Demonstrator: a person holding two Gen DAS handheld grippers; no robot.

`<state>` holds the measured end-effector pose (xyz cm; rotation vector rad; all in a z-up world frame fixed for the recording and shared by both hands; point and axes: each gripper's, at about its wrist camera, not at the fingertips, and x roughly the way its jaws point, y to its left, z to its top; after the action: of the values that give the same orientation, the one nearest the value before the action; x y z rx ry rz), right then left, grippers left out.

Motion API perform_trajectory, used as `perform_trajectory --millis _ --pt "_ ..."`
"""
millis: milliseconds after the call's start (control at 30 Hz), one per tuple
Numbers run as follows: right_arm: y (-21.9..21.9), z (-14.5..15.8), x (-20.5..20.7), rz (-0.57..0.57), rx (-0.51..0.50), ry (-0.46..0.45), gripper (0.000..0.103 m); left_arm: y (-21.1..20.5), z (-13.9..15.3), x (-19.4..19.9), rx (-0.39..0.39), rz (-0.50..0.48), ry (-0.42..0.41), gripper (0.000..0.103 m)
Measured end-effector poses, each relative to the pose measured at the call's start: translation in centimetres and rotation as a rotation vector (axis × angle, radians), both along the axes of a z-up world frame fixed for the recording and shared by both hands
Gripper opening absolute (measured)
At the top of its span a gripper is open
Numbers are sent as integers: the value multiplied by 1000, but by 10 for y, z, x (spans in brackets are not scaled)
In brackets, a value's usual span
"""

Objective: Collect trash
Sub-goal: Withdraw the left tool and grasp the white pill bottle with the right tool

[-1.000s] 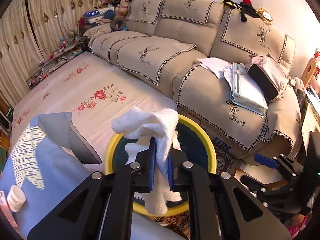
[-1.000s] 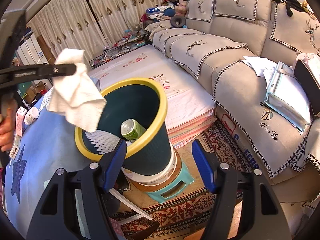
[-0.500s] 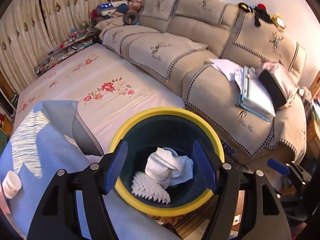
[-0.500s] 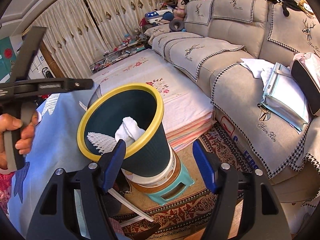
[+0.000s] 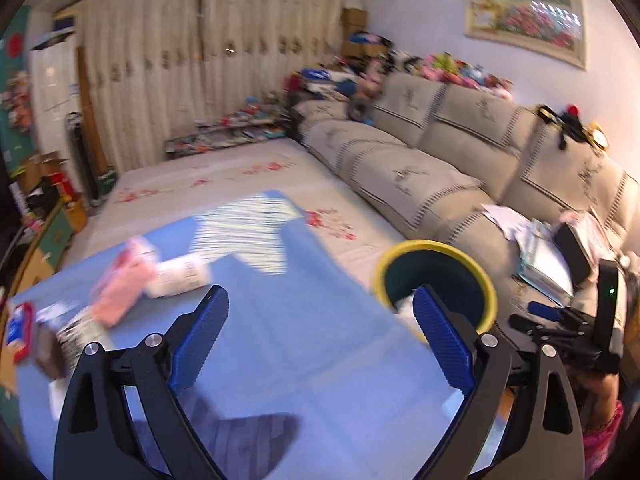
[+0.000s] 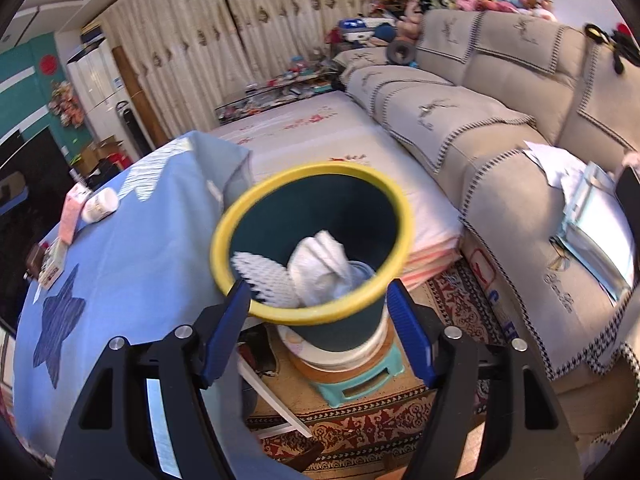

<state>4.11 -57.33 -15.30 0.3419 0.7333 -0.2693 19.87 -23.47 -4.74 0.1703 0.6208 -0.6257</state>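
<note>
At the lower centre of the right wrist view, the right gripper [image 6: 316, 332] hangs with its jaws wide apart and nothing between them, its blue pads flanking the near side of the trash bin [image 6: 276, 310]. That bin is dark green with a yellow rim, tilted toward the camera, and it stands on a white-and-tan round base atop a small teal stool [image 6: 358, 386] on a patterned red rug [image 6: 360, 432]. Inside the bin lies a crumpled white tissue [image 6: 322, 258], resting against a white mesh foam sleeve [image 6: 266, 280] toward the left of the bin's interior. To the left of the bin spreads a table under a blue cloth [image 6: 132, 264] with a dark star print; near its upper left edge sit a small white bottle [image 6: 100, 205] and a pink box [image 6: 72, 216], touching or nearly so.

Across the bottom of the left wrist view, the left gripper [image 5: 318, 340] also has its jaws spread apart, empty, above the blue cloth. This view is motion-blurred. The bin appears at centre right, just behind the right-hand pad, with a bit of white showing inside. The pink box and white bottle lie blurred at centre left, with a few smaller packets at the left edge that are too smeared to identify. A beige sofa [image 5: 440, 160] runs along the right side of both views, with papers piled on its near seat.
</note>
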Motion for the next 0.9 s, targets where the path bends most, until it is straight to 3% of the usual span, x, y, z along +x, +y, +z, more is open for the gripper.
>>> perform_trajectory --millis 200,400,533,633,733,900 --pt "55 26 52 139 -71 -12 67 126 -9 0 -4 249 -55 96" --pt "111 52 115 274 -94 -33 67 213 -31 10 22 469 -146 96" --pt "159 67 160 403 -117 -54 67 245 -51 22 -1 555 -170 97" --pt "194 69 197 478 -156 -67 67 258 -64 31 -26 580 -138 97" --pt "220 60 232 536 -175 -58 68 264 -70 36 -47 579 -108 97" --pt "253 32 286 522 -149 -5 74 264 -75 34 -62 564 -81 97"
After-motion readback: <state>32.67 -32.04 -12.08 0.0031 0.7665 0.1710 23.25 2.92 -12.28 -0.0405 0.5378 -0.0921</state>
